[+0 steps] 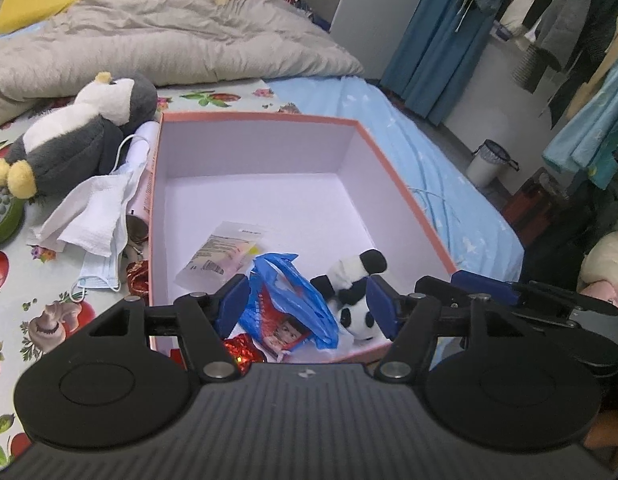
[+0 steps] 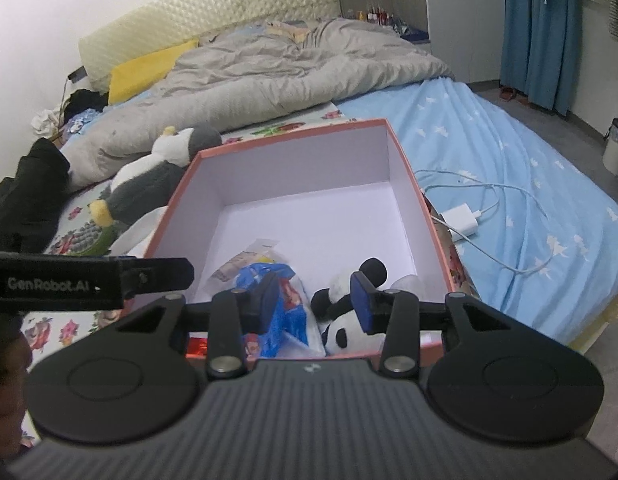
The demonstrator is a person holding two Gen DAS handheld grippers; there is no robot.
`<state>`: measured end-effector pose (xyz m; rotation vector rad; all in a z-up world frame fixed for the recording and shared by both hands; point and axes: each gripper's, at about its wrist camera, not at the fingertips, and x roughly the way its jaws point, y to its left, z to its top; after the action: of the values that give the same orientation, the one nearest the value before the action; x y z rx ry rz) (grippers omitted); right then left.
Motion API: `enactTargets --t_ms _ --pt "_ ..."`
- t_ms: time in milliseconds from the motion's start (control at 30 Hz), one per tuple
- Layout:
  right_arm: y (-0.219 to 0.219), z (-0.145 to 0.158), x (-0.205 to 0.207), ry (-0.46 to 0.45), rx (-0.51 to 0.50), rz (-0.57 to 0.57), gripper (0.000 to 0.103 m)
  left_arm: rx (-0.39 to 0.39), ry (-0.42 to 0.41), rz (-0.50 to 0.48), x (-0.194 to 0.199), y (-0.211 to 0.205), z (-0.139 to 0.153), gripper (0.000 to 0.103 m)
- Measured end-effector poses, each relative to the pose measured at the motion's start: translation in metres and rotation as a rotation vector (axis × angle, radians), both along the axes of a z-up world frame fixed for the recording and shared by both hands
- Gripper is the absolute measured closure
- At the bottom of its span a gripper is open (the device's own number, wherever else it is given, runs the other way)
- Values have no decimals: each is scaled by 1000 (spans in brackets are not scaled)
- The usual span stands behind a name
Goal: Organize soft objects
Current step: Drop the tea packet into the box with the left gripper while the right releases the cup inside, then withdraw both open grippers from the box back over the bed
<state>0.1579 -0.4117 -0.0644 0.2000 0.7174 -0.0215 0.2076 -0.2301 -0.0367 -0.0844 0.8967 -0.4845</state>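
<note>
A pink-rimmed box (image 1: 265, 117) with a white inside stands on the bed; it also shows in the right wrist view (image 2: 293, 136). In it lie a small panda plush (image 1: 355, 292), a blue plastic bag (image 1: 293, 300) and a clear packet (image 1: 225, 254). The panda (image 2: 343, 312) and bag (image 2: 283, 312) show in the right wrist view too. My left gripper (image 1: 307, 306) is open and empty above the box's near edge. My right gripper (image 2: 315, 302) is open and empty over the same spot. A large penguin plush (image 1: 81, 132) lies left of the box.
White cloths and a face mask (image 1: 97, 216) lie between penguin and box. A red foil item (image 1: 243, 350) sits at the box's near corner. A charger and cable (image 2: 465, 220) lie right of the box. A grey duvet (image 1: 157, 44) covers the far bed. A bin (image 1: 489, 162) stands on the floor.
</note>
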Motion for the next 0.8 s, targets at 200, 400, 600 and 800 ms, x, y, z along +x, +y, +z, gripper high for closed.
enactTargets --t_ms 200,400,600,800 --pt "10 14 -31 -40 -13 -9 60 2 -56 -9 -34 7 22 33" --pt "19 22 -66 -62 -22 -16 60 -32 -70 -30 -72 19 33 33" --pt "30 32 -99 -90 -31 -16 60 -42 -90 -21 -107 39 40 33" --pt "45 35 -125 -101 -37 1 60 -43 -124 -13 -141 60 48 33"
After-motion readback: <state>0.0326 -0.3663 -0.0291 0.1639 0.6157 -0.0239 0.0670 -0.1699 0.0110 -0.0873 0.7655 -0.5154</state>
